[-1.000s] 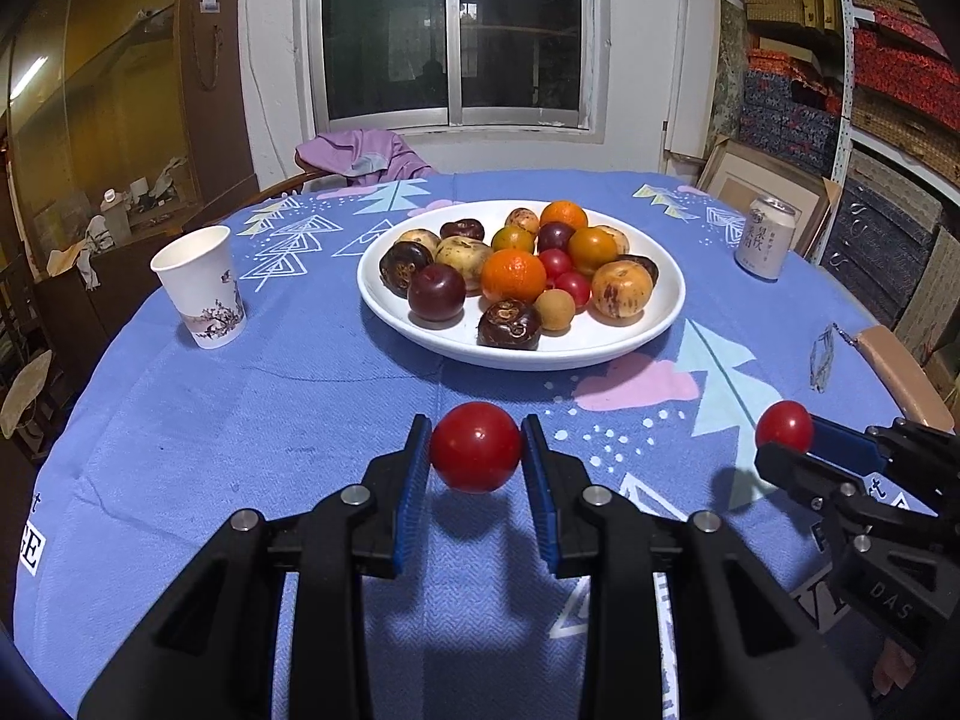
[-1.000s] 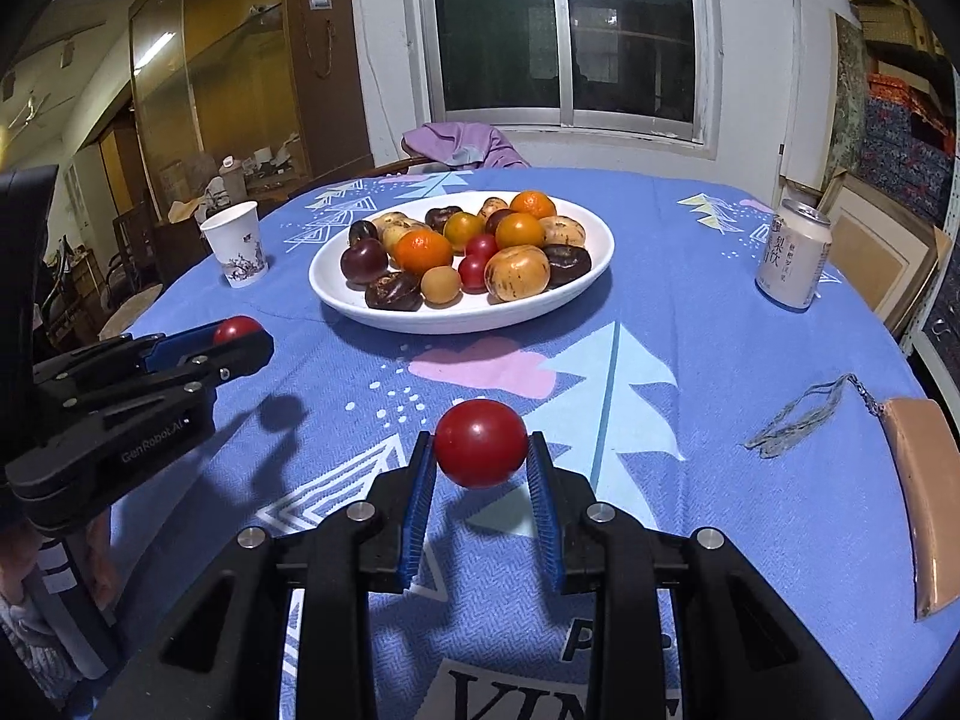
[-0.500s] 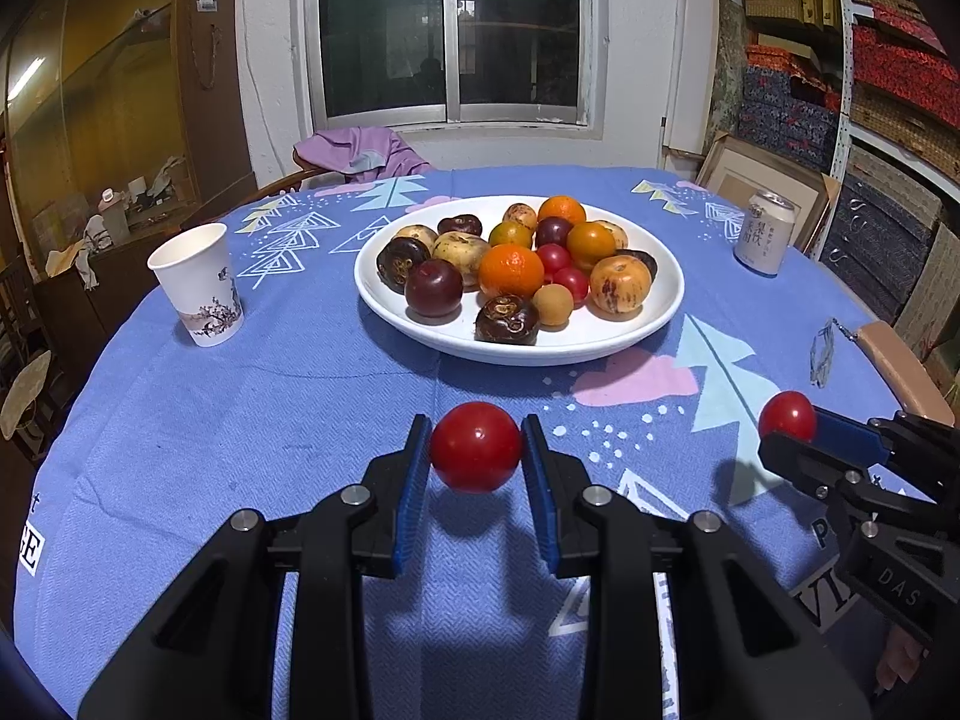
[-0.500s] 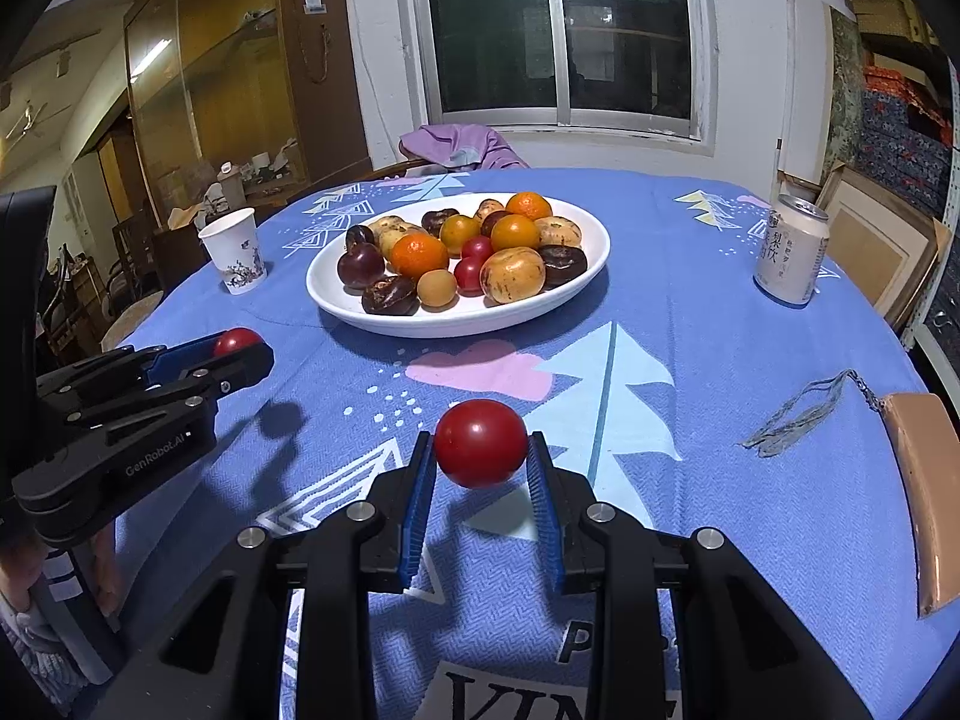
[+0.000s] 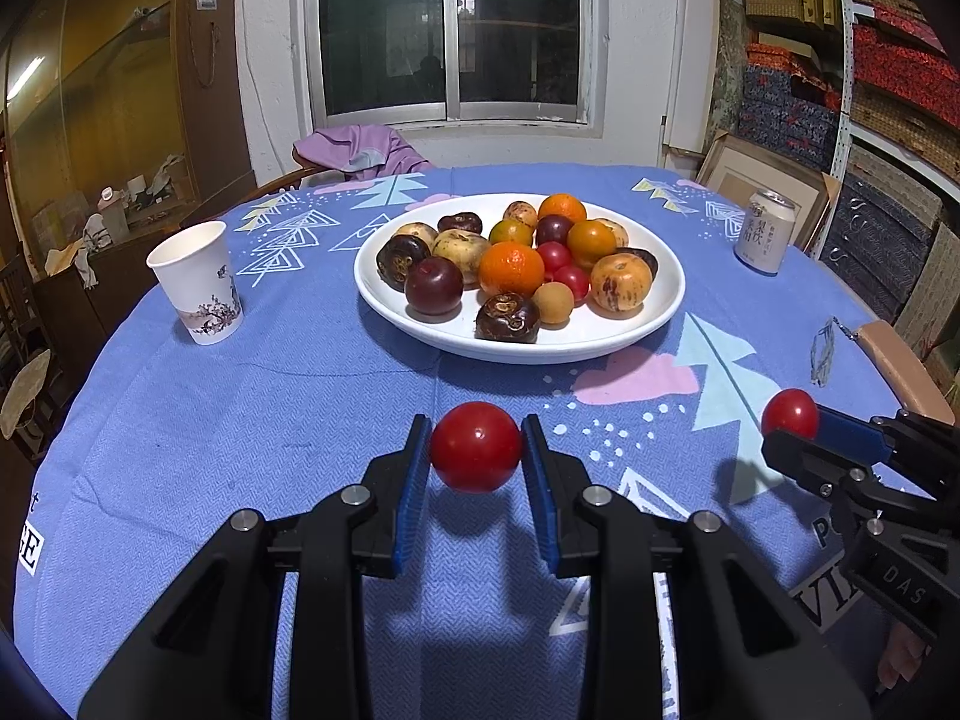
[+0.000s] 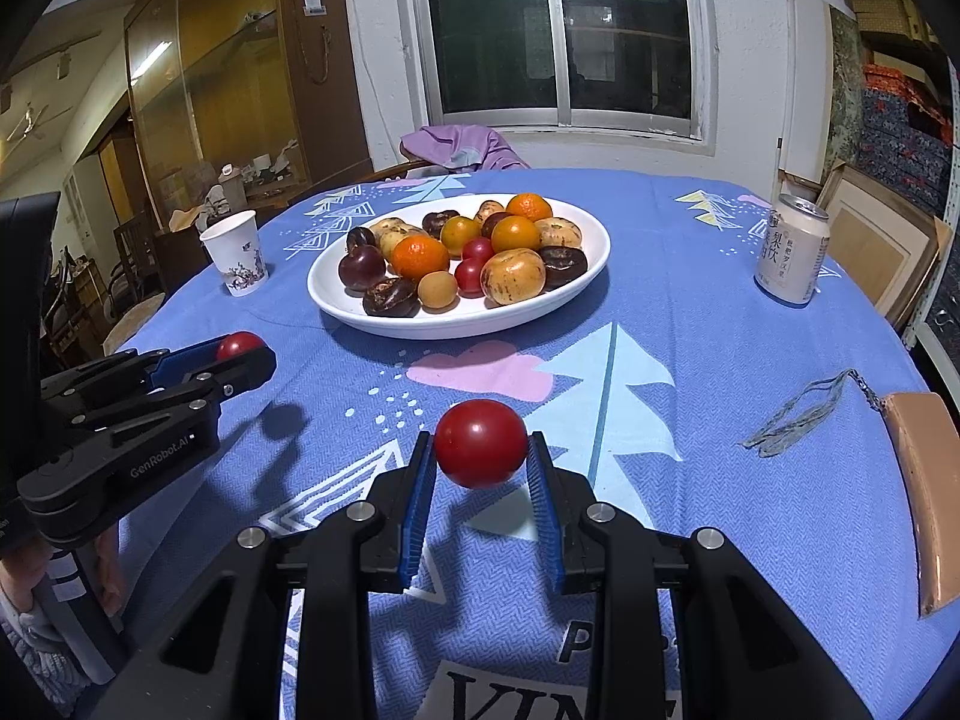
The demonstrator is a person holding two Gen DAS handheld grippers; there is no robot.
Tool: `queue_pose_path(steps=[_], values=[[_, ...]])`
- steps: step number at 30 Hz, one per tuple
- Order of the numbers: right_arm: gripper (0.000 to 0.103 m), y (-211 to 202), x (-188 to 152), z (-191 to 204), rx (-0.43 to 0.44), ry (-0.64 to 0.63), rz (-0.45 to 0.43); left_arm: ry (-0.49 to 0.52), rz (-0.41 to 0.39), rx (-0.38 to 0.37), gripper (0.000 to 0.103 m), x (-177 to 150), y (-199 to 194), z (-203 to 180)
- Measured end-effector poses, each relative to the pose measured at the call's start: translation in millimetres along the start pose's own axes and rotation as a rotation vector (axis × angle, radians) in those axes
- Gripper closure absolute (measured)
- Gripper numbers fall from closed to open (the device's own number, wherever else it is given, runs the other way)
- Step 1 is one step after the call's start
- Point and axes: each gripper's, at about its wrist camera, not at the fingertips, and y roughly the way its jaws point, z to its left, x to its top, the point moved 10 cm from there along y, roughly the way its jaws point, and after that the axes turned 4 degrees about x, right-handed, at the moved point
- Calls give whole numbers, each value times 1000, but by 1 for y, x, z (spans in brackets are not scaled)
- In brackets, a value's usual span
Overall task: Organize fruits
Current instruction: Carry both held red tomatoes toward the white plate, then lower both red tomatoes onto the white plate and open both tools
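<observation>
At the far left of the blue patterned tablecloth [image 5: 240, 420] a white paper cup [image 5: 198, 282] is seen standing upright. A red tomato [image 5: 475, 447] is clamped between the blue pads of the left gripper [image 5: 474, 450] and held above the cloth. Beyond it, a white plate [image 5: 600, 342] heaped with oranges, dark plums, small red tomatoes and speckled brown fruits is set mid-table. To the right, a second red tomato [image 6: 481, 452] is pinched in the right gripper [image 6: 480, 456], also clear of the cloth. Farther right, a drink can [image 6: 792, 258] is placed upright, and a tan pouch [image 6: 924, 492] lies at the table's edge.
</observation>
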Motion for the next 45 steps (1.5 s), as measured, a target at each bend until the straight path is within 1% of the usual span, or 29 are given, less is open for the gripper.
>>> queue_pose_path(steps=[7,11,14,17,19,21,24,29,30,31,32,33,34,35,37,39,41,42,43,45], values=[[71,-1,1,1,3,3,-3,1,-1,1,73,0,0,0],[71,-6,7,0,15,20,-18,11,-7,17,73,2,2,0],[71,-9,25,-4,30,43,-31,7,-16,23,73,15,3,2],[72,-9,59,-9,29,51,-49,16,-40,29,73,44,4,3],[72,1,86,-7,14,35,-61,19,-61,48,73,66,9,4],[72,20,101,-5,16,30,-49,13,-55,43,73,80,19,3],[72,57,112,-2,1,31,-10,-4,-31,43,73,91,43,2],[71,96,119,-10,-42,25,20,-15,13,51,73,95,83,3],[67,99,119,-13,-44,30,20,-17,9,53,71,95,88,2],[53,99,120,-14,-50,35,10,-12,2,56,62,96,90,2],[52,98,120,-19,-65,39,-3,-6,-12,71,55,98,92,3],[47,96,120,-22,-72,39,-14,-3,-23,86,51,98,93,4],[44,95,119,-26,-68,41,-15,-2,-30,88,46,98,94,4],[44,94,119,-28,-62,48,-15,-6,-29,82,41,98,94,4],[44,88,118,-30,-55,62,-22,-15,-34,74,36,97,92,5],[44,80,115,-28,-46,58,-23,-4,-46,71,35,97,86,4],[43,71,110,-26,-50,47,-29,14,-64,83,29,96,75,3],[38,63,107,-26,-58,44,-38,18,-71,86,28,94,70,4],[32,58,104,-26,-64,45,-44,19,-77,85,25,93,65,4],[24,42,99,-25,-72,44,-67,8,-77,78,17,86,52,6]])
